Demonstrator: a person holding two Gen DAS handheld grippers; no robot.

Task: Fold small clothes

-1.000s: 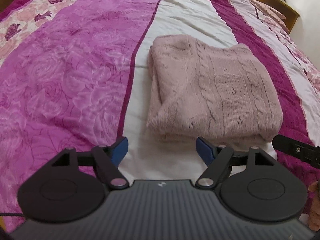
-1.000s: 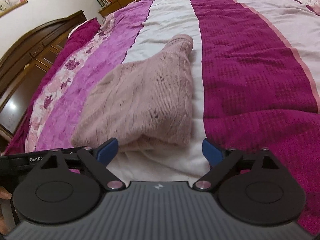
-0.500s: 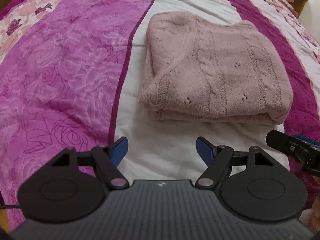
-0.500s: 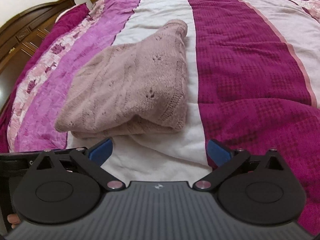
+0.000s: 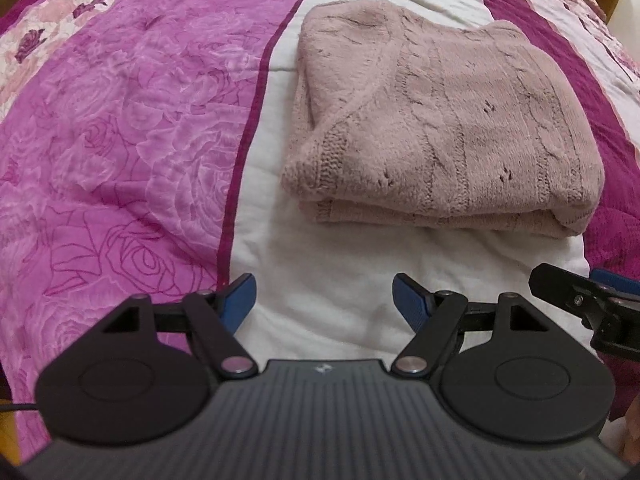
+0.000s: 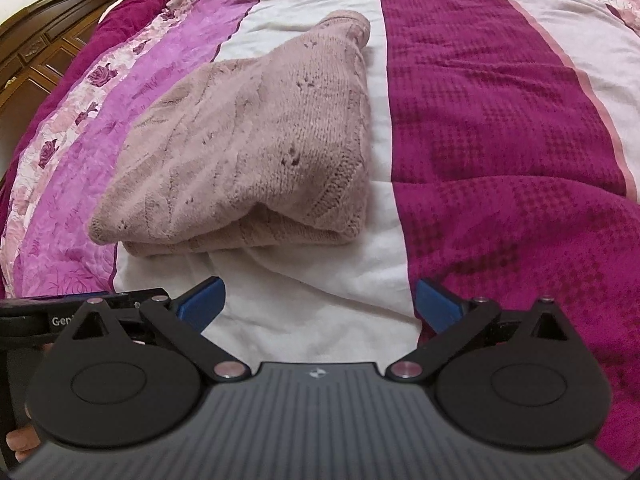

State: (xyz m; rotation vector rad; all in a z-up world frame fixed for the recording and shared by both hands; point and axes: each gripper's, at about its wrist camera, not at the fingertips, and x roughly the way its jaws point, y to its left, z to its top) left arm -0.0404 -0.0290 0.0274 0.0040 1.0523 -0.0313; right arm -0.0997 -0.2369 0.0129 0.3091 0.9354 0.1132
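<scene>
A dusty-pink cable-knit sweater (image 5: 448,120) lies folded into a thick rectangle on the white stripe of the bedspread (image 5: 340,272). My left gripper (image 5: 324,300) hovers open just short of the sweater's near edge, nothing between its blue pads. From the right wrist view the same sweater (image 6: 256,152) sits ahead and to the left. There my right gripper (image 6: 318,304) stands wide open over the white stripe, empty, a short way from the fold's near edge. A black part of the right gripper (image 5: 588,304) shows at the right edge of the left wrist view.
The bed is covered by a striped quilt: pink rose-patterned band (image 5: 120,140) to the left, dark magenta band (image 6: 500,140) to the right. A dark wooden headboard (image 6: 48,36) stands at the far left. A hand shows at the lower left corner (image 6: 18,440).
Both grippers tipped downward and drew back slightly, so the sweater sits higher in each view. The right gripper's jaws widened a little. The sweater has not moved.
</scene>
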